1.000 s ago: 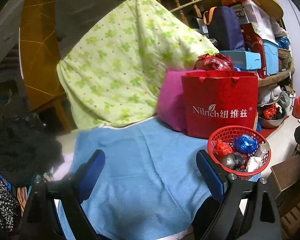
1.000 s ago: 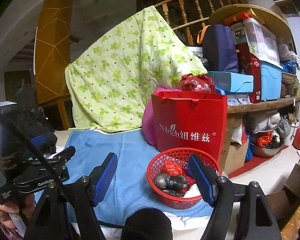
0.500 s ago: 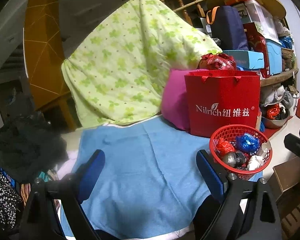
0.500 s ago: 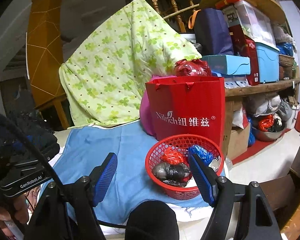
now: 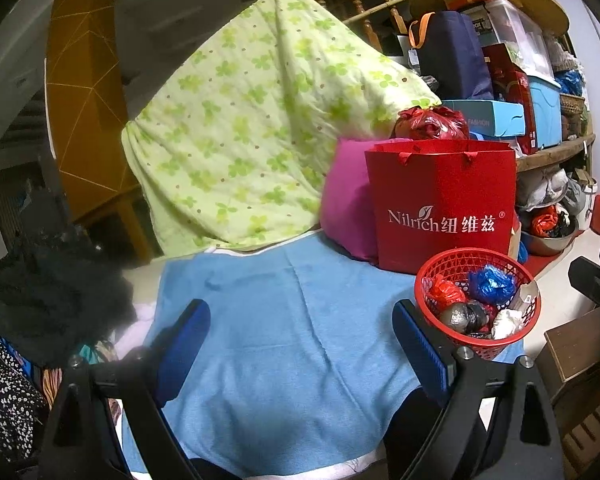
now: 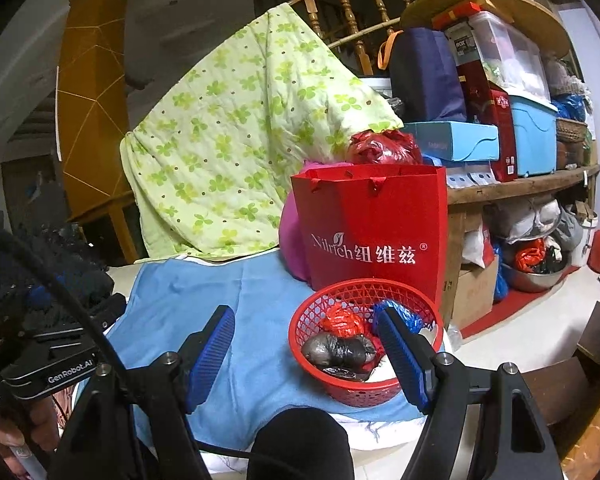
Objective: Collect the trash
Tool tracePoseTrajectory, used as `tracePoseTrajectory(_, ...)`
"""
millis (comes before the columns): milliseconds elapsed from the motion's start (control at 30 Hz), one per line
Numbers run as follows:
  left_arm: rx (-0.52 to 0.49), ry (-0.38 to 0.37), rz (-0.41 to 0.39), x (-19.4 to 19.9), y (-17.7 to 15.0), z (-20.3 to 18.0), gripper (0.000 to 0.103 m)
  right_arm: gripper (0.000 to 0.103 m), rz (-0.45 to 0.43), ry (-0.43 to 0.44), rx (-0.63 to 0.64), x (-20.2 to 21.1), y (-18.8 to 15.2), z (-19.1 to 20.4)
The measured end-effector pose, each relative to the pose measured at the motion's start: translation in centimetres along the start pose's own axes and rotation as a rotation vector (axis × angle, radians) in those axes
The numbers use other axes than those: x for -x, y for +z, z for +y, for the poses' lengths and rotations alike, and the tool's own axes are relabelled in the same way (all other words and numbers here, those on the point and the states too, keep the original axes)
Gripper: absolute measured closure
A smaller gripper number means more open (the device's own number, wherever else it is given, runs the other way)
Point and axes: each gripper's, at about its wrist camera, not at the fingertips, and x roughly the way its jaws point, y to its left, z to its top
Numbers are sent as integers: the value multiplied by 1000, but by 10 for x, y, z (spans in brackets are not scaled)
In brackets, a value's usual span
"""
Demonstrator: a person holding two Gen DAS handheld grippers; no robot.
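The red basket [image 5: 477, 305] stands upright, mouth up, at the blue towel's [image 5: 284, 320] near right corner, in front of the red paper bag [image 5: 444, 204], holding wadded trash [image 6: 340, 350]. Both the left gripper [image 5: 300, 344] and right gripper [image 6: 308, 354] have jaws apart, empty. Only the right view shows a hand [image 6: 8, 436] at left.
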Motion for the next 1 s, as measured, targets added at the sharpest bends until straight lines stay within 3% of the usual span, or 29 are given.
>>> tracePoseTrajectory(1000, 1, 2, -8, 8, 4, -4, 11, 26, -17, -20, 23, 2, 1, 2)
